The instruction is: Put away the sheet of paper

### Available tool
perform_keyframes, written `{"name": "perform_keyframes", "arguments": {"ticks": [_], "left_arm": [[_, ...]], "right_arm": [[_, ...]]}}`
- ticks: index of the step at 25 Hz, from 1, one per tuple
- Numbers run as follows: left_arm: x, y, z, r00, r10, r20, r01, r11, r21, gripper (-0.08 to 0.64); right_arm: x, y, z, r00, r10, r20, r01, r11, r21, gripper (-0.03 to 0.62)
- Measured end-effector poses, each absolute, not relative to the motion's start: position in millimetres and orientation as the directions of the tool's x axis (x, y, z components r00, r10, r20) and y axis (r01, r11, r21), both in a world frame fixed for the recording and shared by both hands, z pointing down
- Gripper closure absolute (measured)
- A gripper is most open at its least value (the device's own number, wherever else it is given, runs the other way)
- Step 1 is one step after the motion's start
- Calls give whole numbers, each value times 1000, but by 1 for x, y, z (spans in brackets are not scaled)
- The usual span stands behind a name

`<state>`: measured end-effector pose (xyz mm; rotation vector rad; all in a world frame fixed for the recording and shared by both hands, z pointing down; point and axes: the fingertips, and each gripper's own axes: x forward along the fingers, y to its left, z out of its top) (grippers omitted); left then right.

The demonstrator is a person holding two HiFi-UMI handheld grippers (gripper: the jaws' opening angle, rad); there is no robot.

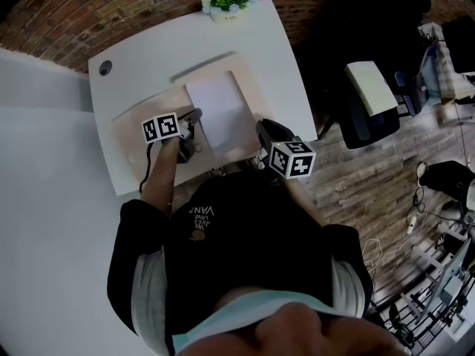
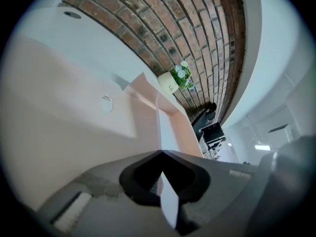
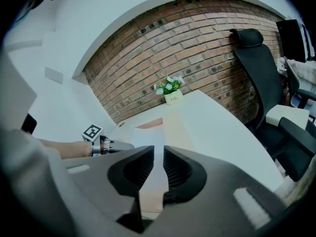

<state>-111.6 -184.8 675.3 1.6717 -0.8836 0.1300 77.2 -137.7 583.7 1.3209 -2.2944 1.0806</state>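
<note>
A white sheet of paper (image 1: 221,113) lies on an open pinkish-beige folder (image 1: 137,136) on the white desk (image 1: 282,65). My left gripper (image 1: 199,115) is at the sheet's left edge and is shut on it. In the left gripper view the sheet (image 2: 168,201) runs edge-on between the closed jaws of the left gripper (image 2: 161,152). My right gripper (image 1: 261,127) sits at the sheet's near right corner. Its jaws (image 3: 154,154) stand a narrow gap apart, and the sheet (image 3: 148,135) shows flat beyond them, not pinched.
A white pot of flowers (image 1: 228,2) stands at the desk's far edge against the brick wall. A dark office chair (image 3: 256,68) and a stool (image 1: 371,87) stand to the right of the desk. A round cable hole (image 1: 105,68) is at the far left corner.
</note>
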Motion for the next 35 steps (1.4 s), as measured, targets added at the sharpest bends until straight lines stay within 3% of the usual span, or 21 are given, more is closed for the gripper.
{"name": "perform_keyframes", "arguments": {"ticks": [11, 14, 20, 35], "left_arm": [[-109, -185, 675, 705, -472, 530, -613, -30, 790, 555], [-110, -184, 674, 704, -468, 534, -612, -20, 791, 481], [-122, -182, 672, 667, -476, 573, -665, -31, 746, 416], [-145, -176, 657, 630, -543, 555, -678, -37, 734, 413]], "right_arm": [[77, -141, 584, -550, -618, 561, -827, 309, -470, 535], [73, -142, 584, -558, -614, 558, -822, 316, -474, 535], [66, -144, 581, -569, -608, 553, -816, 333, -474, 535], [51, -144, 577, -604, -586, 540, -794, 383, -472, 535]]}}
